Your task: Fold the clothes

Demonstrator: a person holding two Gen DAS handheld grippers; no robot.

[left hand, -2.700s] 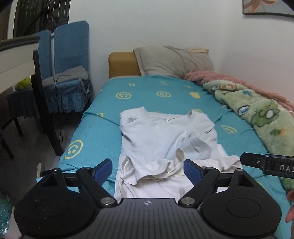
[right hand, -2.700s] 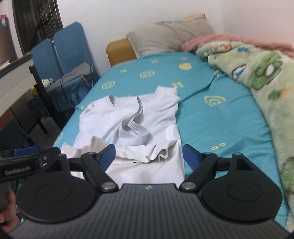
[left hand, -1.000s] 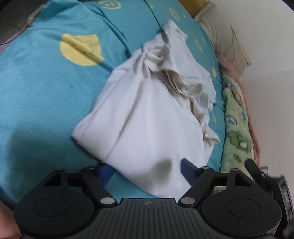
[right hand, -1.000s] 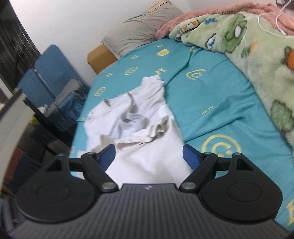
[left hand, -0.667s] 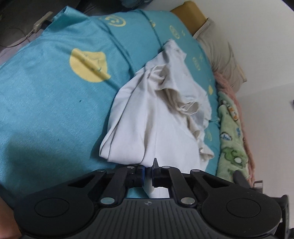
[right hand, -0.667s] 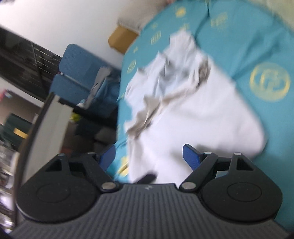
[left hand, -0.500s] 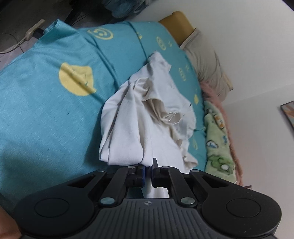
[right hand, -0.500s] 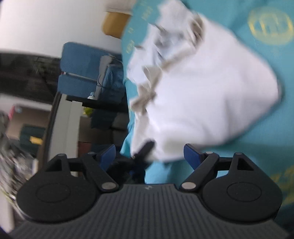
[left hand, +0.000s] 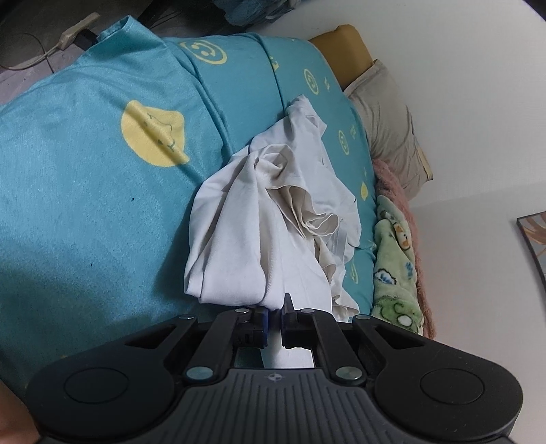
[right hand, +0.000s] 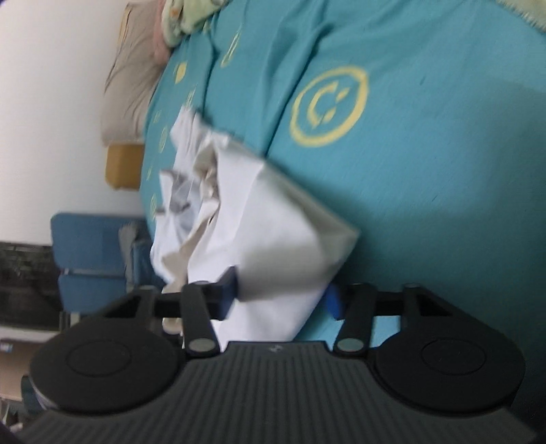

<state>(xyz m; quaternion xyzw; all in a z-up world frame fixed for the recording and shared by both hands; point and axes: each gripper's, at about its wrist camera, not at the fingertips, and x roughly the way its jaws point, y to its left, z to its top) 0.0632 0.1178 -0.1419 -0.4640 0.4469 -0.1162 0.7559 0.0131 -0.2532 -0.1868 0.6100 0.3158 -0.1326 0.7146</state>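
A crumpled white shirt (left hand: 259, 218) lies on the teal bed sheet (left hand: 85, 205) with yellow smiley prints. My left gripper (left hand: 274, 312) is shut on the shirt's near hem at its left corner, and the cloth bunches up from the pinch. In the blurred right wrist view the same shirt (right hand: 266, 218) reaches down between the blue pads of my right gripper (right hand: 281, 300). Its jaws stand partly apart around the shirt's other near corner, with a gap still showing on the right side. The sheet (right hand: 426, 170) is bare to the right of the shirt.
A grey pillow (left hand: 389, 126) and a mustard cushion (left hand: 341, 44) sit at the head of the bed. A green cartoon blanket (left hand: 396, 273) runs along the wall side. Blue chairs (right hand: 88, 239) stand beside the bed. A power strip (left hand: 73, 30) lies on the floor.
Both grippers dropped to the shirt's near hem. The left one shut on the cloth and lifted it slightly. The right one tilted sideways and its jaws have narrowed around the other corner.
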